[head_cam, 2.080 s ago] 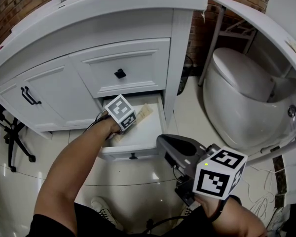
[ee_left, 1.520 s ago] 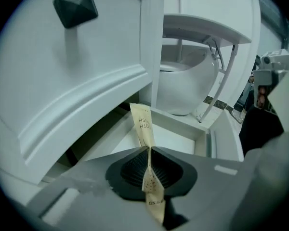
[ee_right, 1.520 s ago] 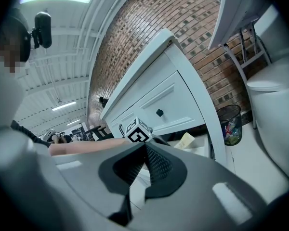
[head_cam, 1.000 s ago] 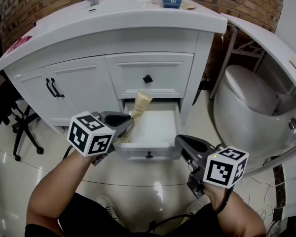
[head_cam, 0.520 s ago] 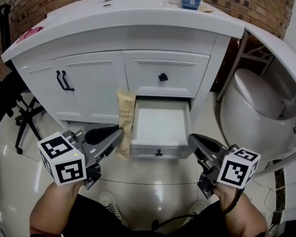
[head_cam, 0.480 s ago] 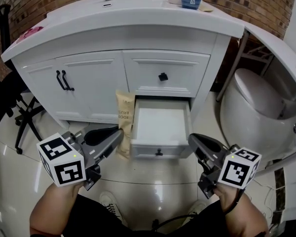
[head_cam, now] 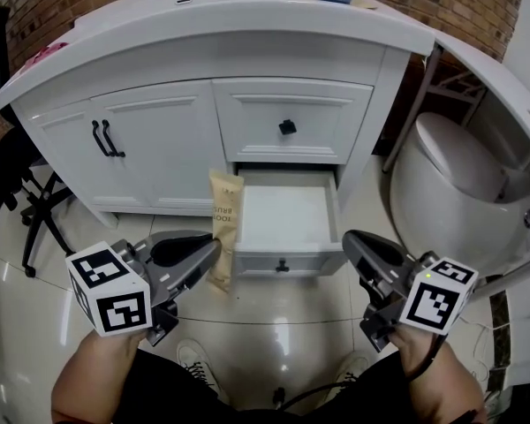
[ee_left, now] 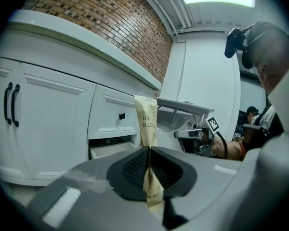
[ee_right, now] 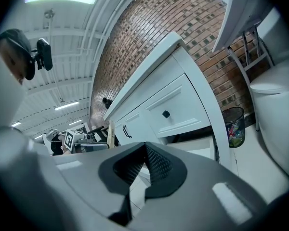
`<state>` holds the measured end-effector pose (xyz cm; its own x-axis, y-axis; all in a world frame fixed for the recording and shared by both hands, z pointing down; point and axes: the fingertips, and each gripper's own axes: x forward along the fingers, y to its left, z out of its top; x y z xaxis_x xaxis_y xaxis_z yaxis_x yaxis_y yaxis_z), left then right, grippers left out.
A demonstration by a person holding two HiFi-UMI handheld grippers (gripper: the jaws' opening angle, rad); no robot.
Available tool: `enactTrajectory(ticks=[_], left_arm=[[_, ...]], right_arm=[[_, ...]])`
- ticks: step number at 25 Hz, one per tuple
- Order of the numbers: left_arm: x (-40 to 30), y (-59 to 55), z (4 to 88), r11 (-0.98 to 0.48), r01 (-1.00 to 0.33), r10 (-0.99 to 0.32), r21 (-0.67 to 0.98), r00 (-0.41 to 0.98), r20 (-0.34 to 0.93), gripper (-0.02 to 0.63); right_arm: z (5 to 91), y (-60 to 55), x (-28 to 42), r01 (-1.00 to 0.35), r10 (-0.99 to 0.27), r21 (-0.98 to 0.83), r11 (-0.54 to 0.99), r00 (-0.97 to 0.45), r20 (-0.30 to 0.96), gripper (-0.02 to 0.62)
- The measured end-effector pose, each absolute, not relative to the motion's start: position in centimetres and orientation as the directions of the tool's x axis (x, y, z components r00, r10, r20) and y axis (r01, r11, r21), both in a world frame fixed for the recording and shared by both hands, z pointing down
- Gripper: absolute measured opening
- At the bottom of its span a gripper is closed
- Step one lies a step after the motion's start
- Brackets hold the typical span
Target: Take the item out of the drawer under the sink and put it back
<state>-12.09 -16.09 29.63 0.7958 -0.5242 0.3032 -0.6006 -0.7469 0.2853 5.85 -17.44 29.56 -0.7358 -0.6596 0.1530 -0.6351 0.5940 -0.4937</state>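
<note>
Holding a flat tan paper pouch [head_cam: 223, 223] by its lower end in the left gripper [head_cam: 205, 256], just left of the open white bottom drawer [head_cam: 287, 256] and outside it. Clamped with fingers [ee_left: 86, 191] almost together on the thin pouch, having just been closing tighter on it. Probably pinched low to stand the pouch upright and leave its top free to lead the way back in. Drawer pulled out and bare inside, likely waiting for the return. Right gripper [head_cam: 352, 239] parked just right of the drawer front with fingers [ee_right: 77, 186] closed on nothing, seemingly idle. In the head view alone: pouch beside the drawer's left wall. In the left gripper view alone: dark ribbed pads [ee_left: 134, 166] biting the paper. In the right gripper view alone: a dark wastebin [ee_right: 235, 125] beyond the drawer, to its right.
</note>
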Motion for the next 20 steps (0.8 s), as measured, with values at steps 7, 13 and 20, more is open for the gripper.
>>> enactTrajectory(ticks=[7, 13, 20], left_arm=[[-10.6, -15.5, 30.8, -0.767, -0.573, -0.478, 0.289, 0.811, 0.338, 0.02], [-10.6, -15.6, 31.2, -0.764, -0.577, -0.476, 0.289, 0.806, 0.351, 0.02], [-10.4, -15.8, 31.3, -0.756, -0.565, -0.47, 0.329, 0.82, 0.327, 0.023]], right_arm=[[29.7, -17.2, 5.8, -0.633, -0.655, -0.496, 0.595, -0.739, 0.158, 0.005], [29.7, -17.1, 5.6, -0.628, -0.65, -0.498, 0.598, -0.744, 0.158, 0.005], [29.7, -16.9, 5.5, -0.626, -0.645, -0.498, 0.6, -0.747, 0.161, 0.005]])
